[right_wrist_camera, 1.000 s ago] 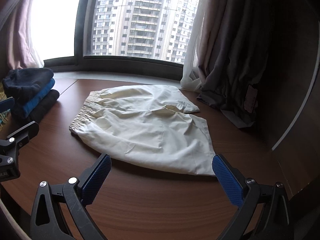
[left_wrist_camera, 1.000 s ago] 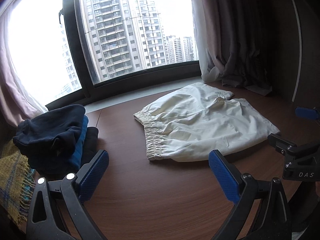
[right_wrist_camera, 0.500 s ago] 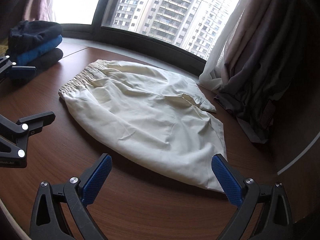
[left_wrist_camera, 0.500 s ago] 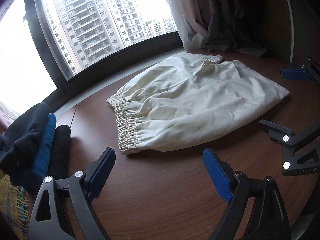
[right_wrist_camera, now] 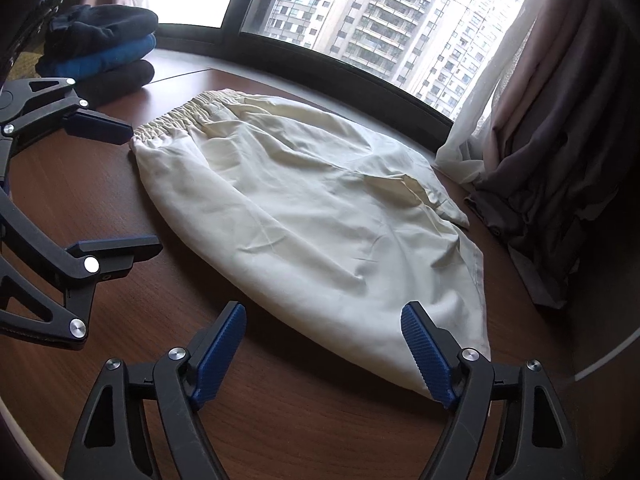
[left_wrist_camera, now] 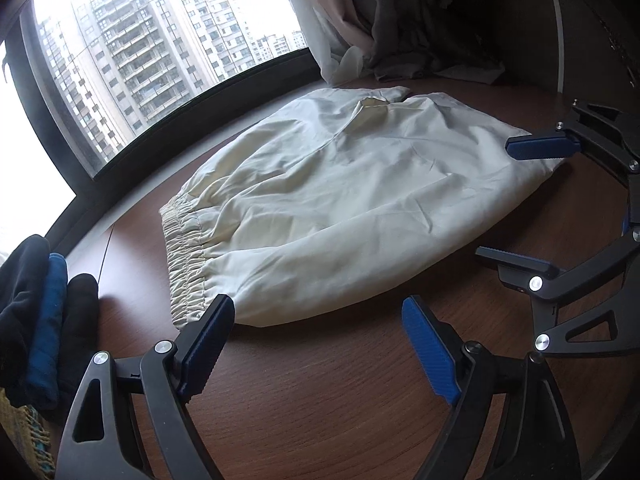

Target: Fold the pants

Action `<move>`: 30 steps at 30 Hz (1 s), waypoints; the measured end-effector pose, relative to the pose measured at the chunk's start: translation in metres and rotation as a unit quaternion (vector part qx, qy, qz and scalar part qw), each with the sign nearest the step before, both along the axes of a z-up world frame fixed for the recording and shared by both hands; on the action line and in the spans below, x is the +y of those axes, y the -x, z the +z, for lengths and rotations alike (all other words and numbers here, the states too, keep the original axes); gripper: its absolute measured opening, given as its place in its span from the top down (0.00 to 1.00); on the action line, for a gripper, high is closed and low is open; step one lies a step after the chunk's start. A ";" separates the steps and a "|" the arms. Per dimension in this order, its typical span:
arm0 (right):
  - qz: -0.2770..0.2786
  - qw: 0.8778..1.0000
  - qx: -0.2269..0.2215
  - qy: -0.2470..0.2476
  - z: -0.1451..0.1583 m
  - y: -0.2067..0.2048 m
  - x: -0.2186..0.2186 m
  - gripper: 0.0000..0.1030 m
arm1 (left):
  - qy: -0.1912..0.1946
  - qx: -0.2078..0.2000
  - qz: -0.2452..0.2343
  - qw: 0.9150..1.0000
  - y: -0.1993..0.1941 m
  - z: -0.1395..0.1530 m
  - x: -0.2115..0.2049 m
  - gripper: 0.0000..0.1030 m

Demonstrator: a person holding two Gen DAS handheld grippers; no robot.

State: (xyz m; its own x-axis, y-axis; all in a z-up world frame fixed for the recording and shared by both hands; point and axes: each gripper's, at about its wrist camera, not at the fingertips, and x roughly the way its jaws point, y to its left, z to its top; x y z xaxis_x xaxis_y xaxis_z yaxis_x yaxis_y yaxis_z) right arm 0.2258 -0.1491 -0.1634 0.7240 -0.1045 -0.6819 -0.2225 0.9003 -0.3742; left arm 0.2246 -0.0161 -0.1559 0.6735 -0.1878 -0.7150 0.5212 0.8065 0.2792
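Brown wooden surface (left_wrist_camera: 320,420) beside a city-view window (left_wrist_camera: 168,52), cream pants (left_wrist_camera: 340,216) lying flat on it, left gripper (left_wrist_camera: 320,344) at the waistband corner, right gripper (right_wrist_camera: 324,356) at the hem corner, both jaws apart, just narrowing, nothing clamped, folded dark clothes (right_wrist_camera: 100,52) stacked nearby

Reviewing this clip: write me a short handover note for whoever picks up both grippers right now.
Left gripper: open, jaws just closing a little, nothing between them, at the waistband corner of the cream pants.
Right gripper: open, also just narrowing, empty, at the near hem corner.
Pants lie flat on the wooden table; a stack of folded clothes sits beyond the waistband end.
Done: approach only.
Left: grasp both corners, then fold.
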 end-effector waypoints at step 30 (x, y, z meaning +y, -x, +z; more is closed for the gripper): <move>0.013 0.999 -0.039 -0.029 0.014 -0.035 -0.020 0.28 | 0.012 0.006 -0.022 1.000 -0.046 0.001 -0.015 0.72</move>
